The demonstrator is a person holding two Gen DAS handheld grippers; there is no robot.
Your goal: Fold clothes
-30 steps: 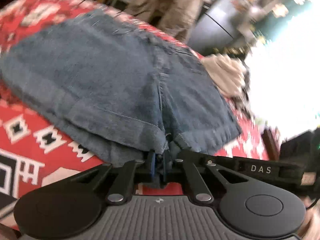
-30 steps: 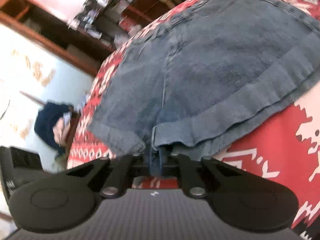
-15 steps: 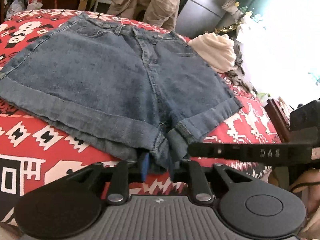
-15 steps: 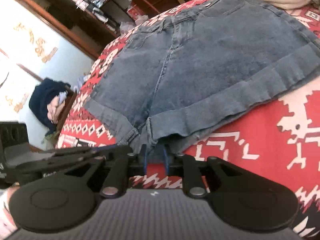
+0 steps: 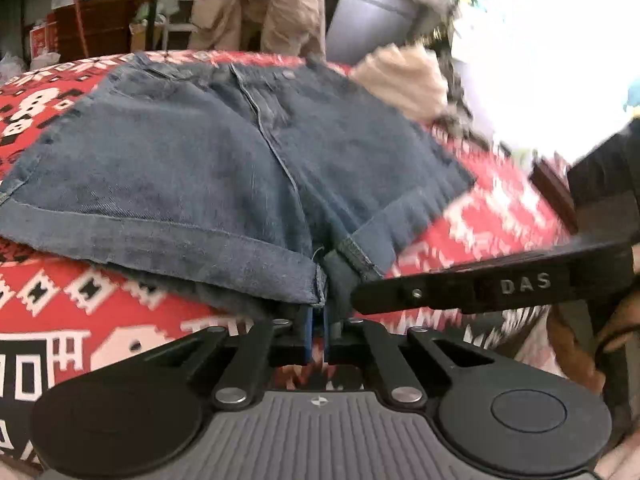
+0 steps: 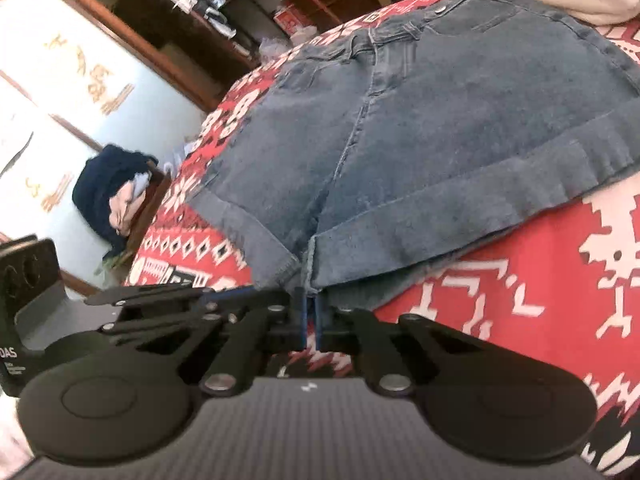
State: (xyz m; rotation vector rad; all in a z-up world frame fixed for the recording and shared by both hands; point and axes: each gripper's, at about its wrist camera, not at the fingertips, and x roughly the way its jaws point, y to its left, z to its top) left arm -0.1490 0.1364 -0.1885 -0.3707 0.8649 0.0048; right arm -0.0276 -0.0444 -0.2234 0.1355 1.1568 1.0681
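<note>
A red blanket (image 5: 100,292) with a white and black geometric pattern covers the whole work surface, running from the near edge out to the clutter of the room. On it the denim shorts (image 5: 180,168) lie spread flat, front up, waistband toward twelve o'clock and the two cuffed leg hems toward six, taking up most of the middle of both views. From the right wrist camera the same shorts (image 6: 460,128) fan out toward one o'clock, the fly seam running up from the crotch to the waist button.

Beyond the waistband, at about one o'clock in the left view, sits a cream-coloured bundle of cloth (image 5: 404,80), just beside the shorts' far corner. Behind that hangs a tan garment (image 5: 264,4) at twelve o'clock. In the right view a dark blue heap of clothing (image 6: 108,188) rests off the blanket at nine o'clock, well apart from the shorts.

The left gripper (image 5: 318,320) sits at six o'clock with its blue-padded fingers drawn nearly together; the crotch hem of the shorts drops right into the narrow gap, so it looks pinched on the denim. The right gripper (image 6: 310,320) does the same at the same spot from the other side, its pads close together with the hem edge between them. Its black arm, marked DAS, crosses the left view at four o'clock.
</note>
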